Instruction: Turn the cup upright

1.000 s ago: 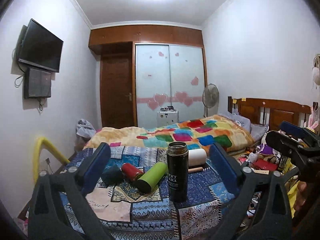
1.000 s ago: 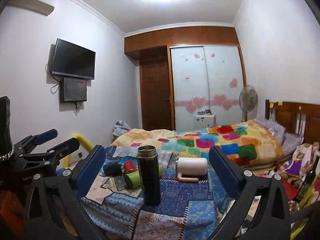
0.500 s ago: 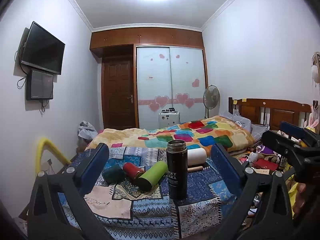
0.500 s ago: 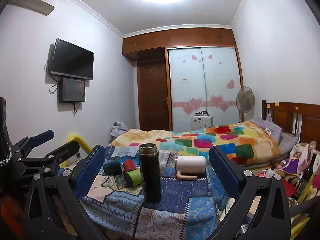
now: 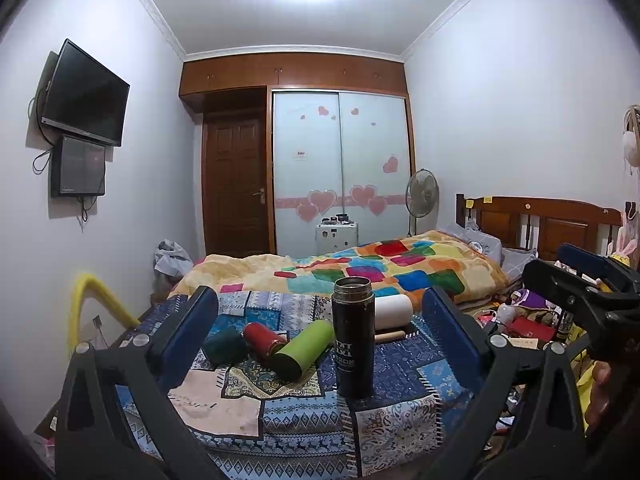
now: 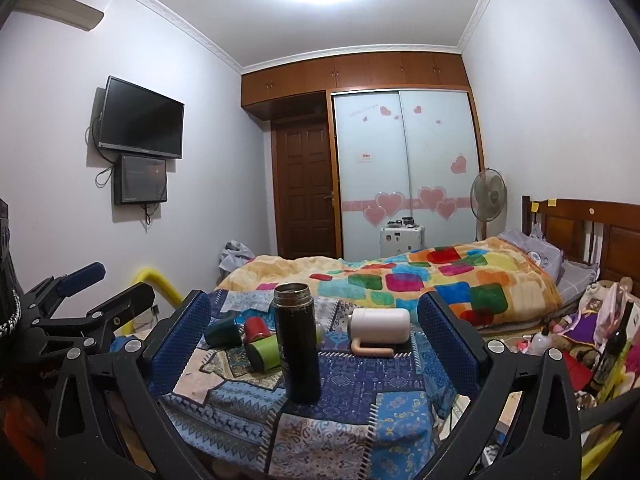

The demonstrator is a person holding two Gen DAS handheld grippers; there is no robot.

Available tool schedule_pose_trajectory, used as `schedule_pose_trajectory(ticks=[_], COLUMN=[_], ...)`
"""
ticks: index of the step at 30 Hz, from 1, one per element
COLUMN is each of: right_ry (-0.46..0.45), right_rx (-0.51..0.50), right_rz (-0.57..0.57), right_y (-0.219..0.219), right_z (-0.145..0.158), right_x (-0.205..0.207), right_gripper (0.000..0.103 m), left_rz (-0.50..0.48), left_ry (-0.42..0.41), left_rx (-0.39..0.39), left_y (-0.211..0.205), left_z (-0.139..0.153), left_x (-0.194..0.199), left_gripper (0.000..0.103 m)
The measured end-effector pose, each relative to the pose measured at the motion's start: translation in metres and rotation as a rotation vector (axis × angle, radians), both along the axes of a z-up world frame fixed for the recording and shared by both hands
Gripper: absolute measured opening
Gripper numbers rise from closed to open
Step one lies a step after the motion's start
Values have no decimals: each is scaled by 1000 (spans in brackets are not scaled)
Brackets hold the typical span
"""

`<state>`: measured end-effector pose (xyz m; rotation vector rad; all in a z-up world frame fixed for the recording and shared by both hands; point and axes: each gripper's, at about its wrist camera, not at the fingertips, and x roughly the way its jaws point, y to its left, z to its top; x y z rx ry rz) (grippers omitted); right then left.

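A tall black flask stands upright with its mouth up on a patchwork cloth; it also shows in the right wrist view. Beside it several cups lie on their sides: a green one, a red one, a dark teal one and a white mug with a tan handle. My left gripper is open and empty, short of the flask. My right gripper is open and empty too, with the flask seen between its fingers.
A bed with a colourful blanket lies behind the cloth. Clutter fills the floor on the right. A yellow pipe stands at the left wall. The right gripper shows at the left view's right edge.
Both grippers have drawn back and tilted up a little, so the flask and cups sit slightly lower and farther. The objects have not moved.
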<state>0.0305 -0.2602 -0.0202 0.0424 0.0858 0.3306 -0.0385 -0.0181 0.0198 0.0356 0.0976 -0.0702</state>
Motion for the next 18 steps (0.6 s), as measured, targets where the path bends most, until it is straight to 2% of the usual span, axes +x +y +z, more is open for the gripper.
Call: schedule_pose_trajectory(ticks=[18], right_ry=[3], right_rx=[-4], right_rz=[-1], right_y=[-1], right_z=[0], right_x=[1], right_gripper=[103], left_rz=[-8], left_ry=[1], left_rx=[-16], left_y=[2], left_z=[0], left_x=[1], left_gripper=[103])
